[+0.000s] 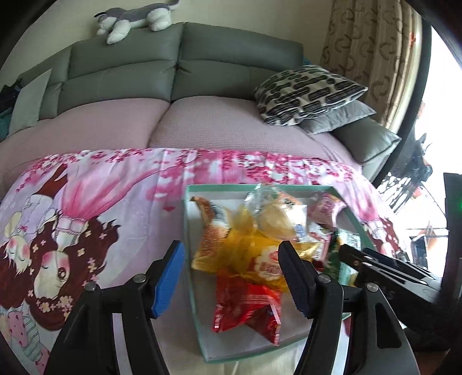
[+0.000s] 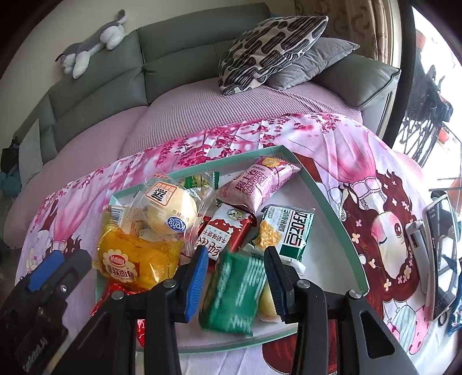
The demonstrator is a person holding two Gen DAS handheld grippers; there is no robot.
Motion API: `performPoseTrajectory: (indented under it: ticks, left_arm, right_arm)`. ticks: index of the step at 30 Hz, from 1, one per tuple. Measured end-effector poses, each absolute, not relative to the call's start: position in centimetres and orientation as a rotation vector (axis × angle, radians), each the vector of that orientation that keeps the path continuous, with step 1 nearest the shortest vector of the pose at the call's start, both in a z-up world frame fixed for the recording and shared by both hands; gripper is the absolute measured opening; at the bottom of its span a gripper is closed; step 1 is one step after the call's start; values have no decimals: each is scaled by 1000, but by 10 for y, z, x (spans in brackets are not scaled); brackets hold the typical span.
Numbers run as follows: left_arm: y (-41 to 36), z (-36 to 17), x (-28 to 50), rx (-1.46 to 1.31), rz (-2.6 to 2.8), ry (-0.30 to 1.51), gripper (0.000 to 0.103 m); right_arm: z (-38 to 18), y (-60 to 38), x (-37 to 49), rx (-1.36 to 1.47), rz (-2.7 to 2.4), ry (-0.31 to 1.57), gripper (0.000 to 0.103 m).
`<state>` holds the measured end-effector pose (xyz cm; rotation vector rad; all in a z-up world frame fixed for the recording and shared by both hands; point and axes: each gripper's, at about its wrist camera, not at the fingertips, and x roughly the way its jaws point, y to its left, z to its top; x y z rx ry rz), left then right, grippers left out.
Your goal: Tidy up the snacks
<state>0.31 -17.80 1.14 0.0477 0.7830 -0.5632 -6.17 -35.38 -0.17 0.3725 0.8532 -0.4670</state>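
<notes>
A shallow white tray with a green rim (image 2: 231, 160) lies on a pink cartoon cloth and holds several snack packets. Among them are a bun in clear wrap (image 2: 170, 210), a yellow bread packet (image 2: 135, 259), a pink roll packet (image 2: 260, 181) and a red-and-white biscuit packet (image 2: 222, 233). My right gripper (image 2: 235, 281) is over the tray's near end, its blue pads against both sides of a blurred green packet (image 2: 234, 291). My left gripper (image 1: 231, 277) stands open above the tray's left edge. A red packet (image 1: 245, 308) lies loose below it, untouched.
The cloth (image 1: 101, 202) drapes over a sofa seat. Patterned and grey pillows (image 2: 268, 49) lean at the back right, and a plush toy (image 1: 132, 20) lies on the sofa back. A phone (image 2: 441, 253) lies on the cloth to the right of the tray.
</notes>
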Motion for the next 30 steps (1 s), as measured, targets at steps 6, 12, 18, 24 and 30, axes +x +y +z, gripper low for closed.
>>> performPoseTrajectory:
  ticks: [6,12,18,24,30]
  left_arm:
    - [-166,-1,14,92,-410,824,96]
    - [-150,-8,24,105,-298,812,101]
    - [-143,-11,27,140,-231,790,101]
    - [-140,-11,31,133,-229,791,101]
    - [-140,-10,30,133,-246,803,101]
  right_arm:
    - [-4,-355,-60,365,-485,864,83]
    - [-8,-355,-57,346,-489,880,93]
    - [-8,-349,-55,321,-471,866,103]
    - [-9,-345,-52,305,-467,868,103]
    - [-7,-342,-52,288,-462,881,103]
